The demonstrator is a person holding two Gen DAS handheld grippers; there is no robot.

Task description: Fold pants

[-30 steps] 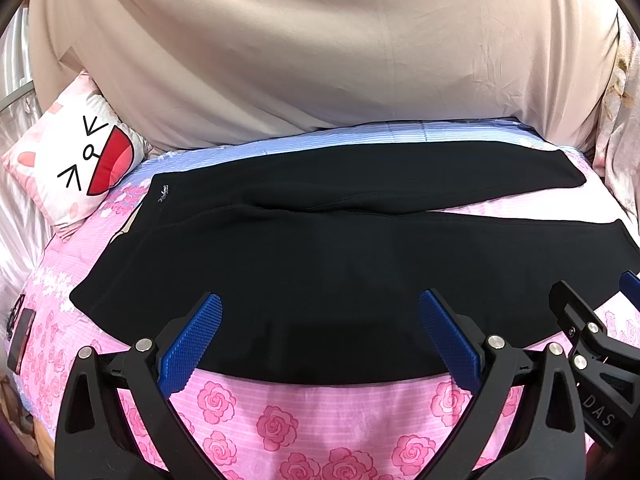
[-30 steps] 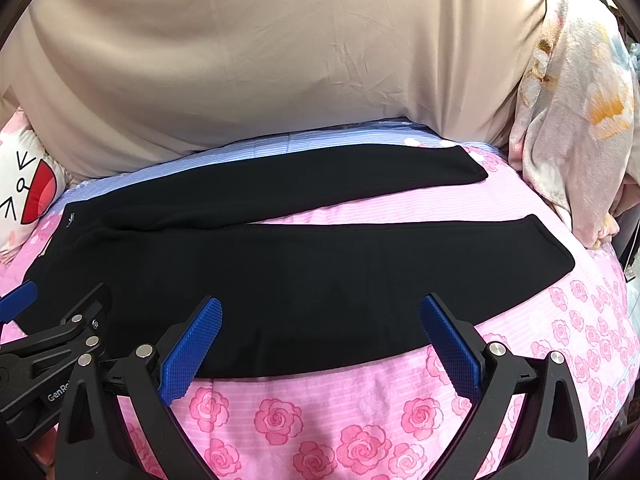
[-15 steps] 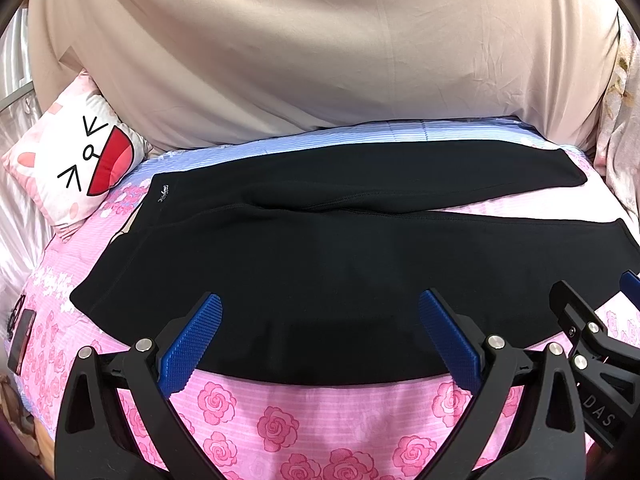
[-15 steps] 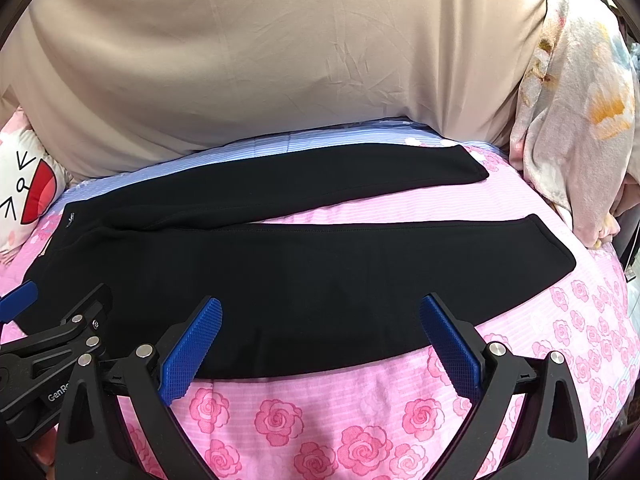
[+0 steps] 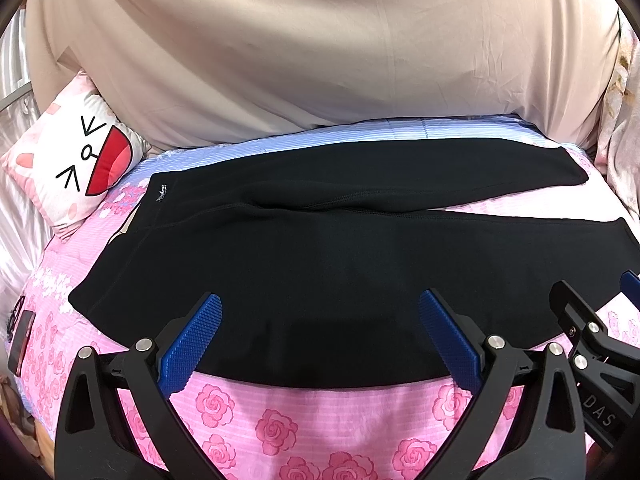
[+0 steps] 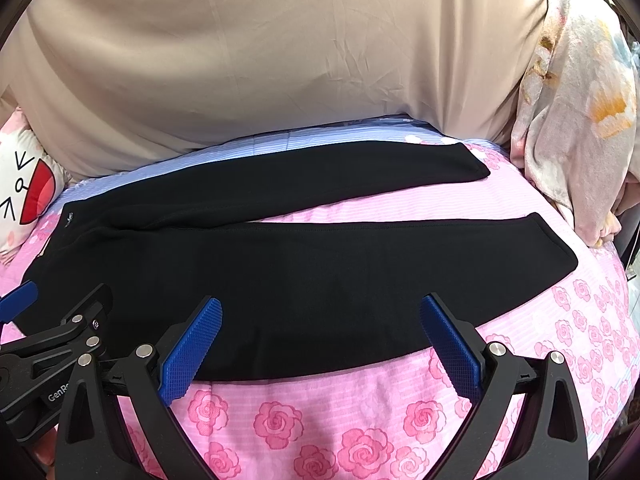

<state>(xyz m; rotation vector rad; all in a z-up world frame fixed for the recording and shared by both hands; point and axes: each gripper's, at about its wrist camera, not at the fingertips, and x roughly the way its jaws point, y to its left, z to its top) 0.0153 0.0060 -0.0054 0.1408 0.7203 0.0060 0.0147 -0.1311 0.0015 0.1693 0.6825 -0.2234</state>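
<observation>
Black pants lie spread flat across a pink rose-print bedsheet, filling the middle of both wrist views, with the waistband toward 9 o'clock and the two legs running out toward 3 o'clock. The legs part in a narrow V: the far leg ends near 2 o'clock and the near leg ends near 3 o'clock, a strip of pink sheet showing between them in the right wrist view. A small white label sits at the waistband's far corner. The left gripper hangs at 6 o'clock over the near edge of the pants close to the waist end, its blue pads spread wide and clasping nothing. The right gripper hangs at 6 o'clock over the near edge of the near leg, its jaws likewise spread wide and empty; whether either set of pads touches the cloth cannot be told. Each gripper shows in the other's view, the right one at 4 o'clock in the left view and the left one at 8 o'clock in the right view. A beige cover rises behind the bed at 12 o'clock. A cartoon-face pillow rests at 10 o'clock beside the waistband, and a floral blanket is heaped at 2 o'clock beyond the leg ends.
</observation>
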